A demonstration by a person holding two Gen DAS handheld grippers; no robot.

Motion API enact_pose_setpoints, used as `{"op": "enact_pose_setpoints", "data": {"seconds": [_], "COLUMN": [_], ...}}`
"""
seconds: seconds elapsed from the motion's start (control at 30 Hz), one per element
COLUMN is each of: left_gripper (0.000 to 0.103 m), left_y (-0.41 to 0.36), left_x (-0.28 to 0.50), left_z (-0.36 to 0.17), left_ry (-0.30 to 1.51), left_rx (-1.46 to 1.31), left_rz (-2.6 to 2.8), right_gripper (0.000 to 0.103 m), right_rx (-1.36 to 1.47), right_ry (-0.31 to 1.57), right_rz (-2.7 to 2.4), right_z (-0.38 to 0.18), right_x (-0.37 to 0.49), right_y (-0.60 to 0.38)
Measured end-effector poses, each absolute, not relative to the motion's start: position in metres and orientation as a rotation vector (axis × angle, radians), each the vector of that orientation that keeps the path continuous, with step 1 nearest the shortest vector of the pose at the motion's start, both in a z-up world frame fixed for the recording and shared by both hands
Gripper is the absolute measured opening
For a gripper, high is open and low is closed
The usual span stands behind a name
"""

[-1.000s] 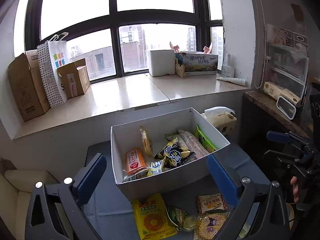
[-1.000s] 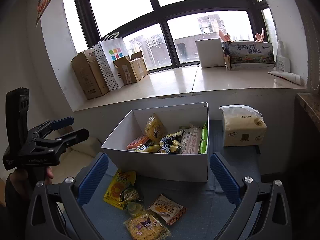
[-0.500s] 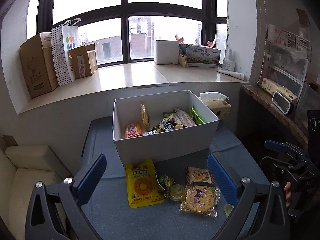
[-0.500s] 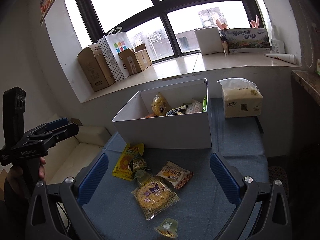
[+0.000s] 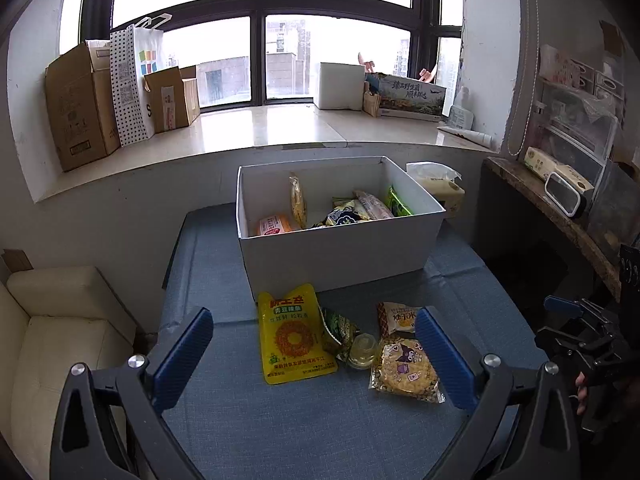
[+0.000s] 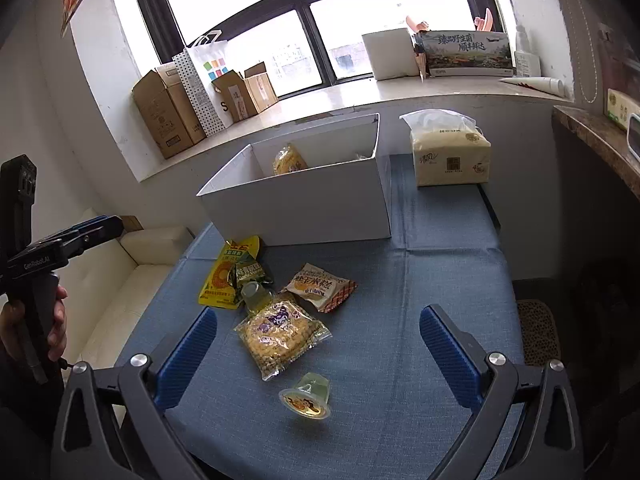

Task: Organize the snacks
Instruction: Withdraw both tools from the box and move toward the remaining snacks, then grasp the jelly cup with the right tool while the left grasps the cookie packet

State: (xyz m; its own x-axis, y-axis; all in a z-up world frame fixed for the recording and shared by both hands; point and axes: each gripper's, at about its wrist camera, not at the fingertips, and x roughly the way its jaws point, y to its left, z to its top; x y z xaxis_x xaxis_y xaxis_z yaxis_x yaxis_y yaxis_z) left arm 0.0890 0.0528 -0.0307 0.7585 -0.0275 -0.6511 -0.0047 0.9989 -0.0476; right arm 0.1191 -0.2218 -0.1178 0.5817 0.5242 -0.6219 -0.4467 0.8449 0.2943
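Partly sorted: several snacks lay inside the white box (image 5: pixel 340 248); five packets (image 6: pixel 280 332) and jelly cups remained on the cloth before it. Both grippers (image 5: pixel 316 344) (image 6: pixel 318 344) gaped empty.

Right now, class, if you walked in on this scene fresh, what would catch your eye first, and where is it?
First, the white box at the back of the blue table, already holding several snacks. In front of it lies a loose cluster: a yellow packet, a cartoon-printed biscuit bag and smaller packs. Nearest, one jelly cup sits alone, between the open fingers of the right gripper.
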Motion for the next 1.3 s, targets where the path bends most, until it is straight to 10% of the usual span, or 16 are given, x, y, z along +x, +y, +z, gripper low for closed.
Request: {"op": "enact_pose_setpoints", "data": {"seconds": [1.0,1.13,1.3], "left_gripper": [0.103,0.103,0.103], "left_y": [0.070,0.064,0.046], "left_x": [0.058,0.063,0.074], "left_z": [-0.057,-0.066,-0.085], "left_ry": [0.732,0.760,0.808], "left_rx": [-0.062,-0.063,-0.059], "left_rz": [0.001,-0.020,-0.078], "right_gripper": [0.102,0.053,0.049], "right_rx": [-0.098,-0.102,-0.045], "right_ry": [0.953,0.944,0.916], "right_rz": [0.523,0.490,0.513], "right_z": [-0.217,-0.219,-0.210], "right_x": [0.102,0.105,0.103], "right_y": [-0.169,-0.168,-0.178]}}
